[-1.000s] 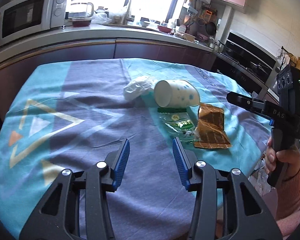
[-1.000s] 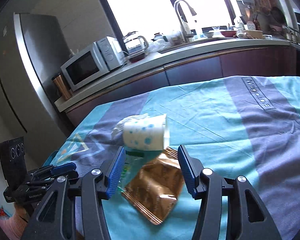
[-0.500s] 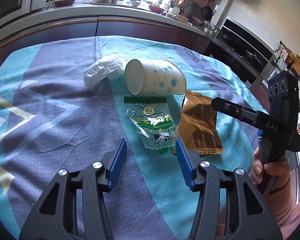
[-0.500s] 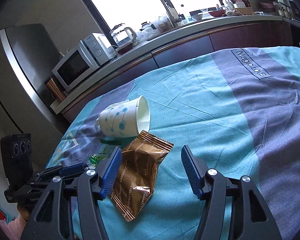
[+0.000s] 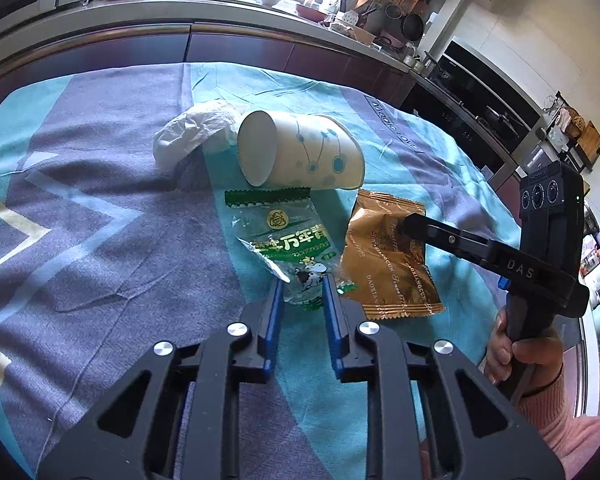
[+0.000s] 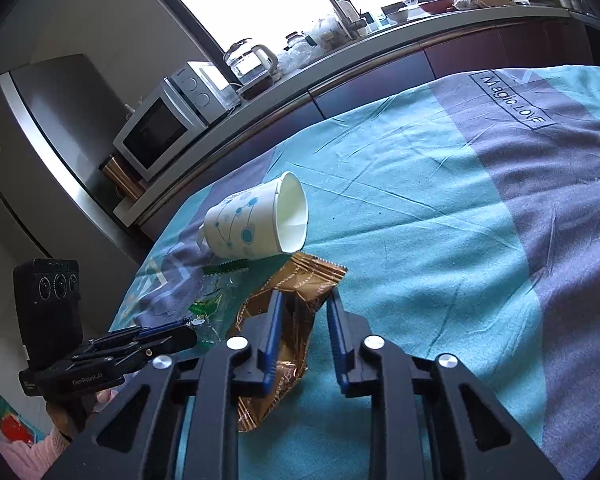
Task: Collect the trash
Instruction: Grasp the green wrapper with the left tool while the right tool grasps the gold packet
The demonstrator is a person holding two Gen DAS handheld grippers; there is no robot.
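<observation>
**Two wrappers being pinched at once**

Here, a table under a teal and purple cloth [image 5: 100, 240] is seen, with a small cluster of trash lying on it. Largest is the paper cup [image 5: 300, 152], tipped on its side, with a crumpled white plastic bag [image 5: 192, 136] just behind it. Nearer lie a green snack wrapper [image 5: 284, 240] and a gold wrapper [image 5: 384, 264], side by side.

The grasping step is judged to be in hand. The jaws of the left gripper [image 5: 303, 292] have just been closing, and the near end of the green wrapper is pinched between them. The jaws of the right gripper [image 6: 302, 308] have likewise been closing, and the gold wrapper is bunched between them, its foil buckled.

A lift of both wrappers is called for next; no bin is shown in either view.

The crumpled bag is shown clearly only by the left wrist view, where the right gripper's tip is also seen lying over the gold wrapper. The cup's open mouth and the grip on the foil are shown only by the right wrist view.
</observation>
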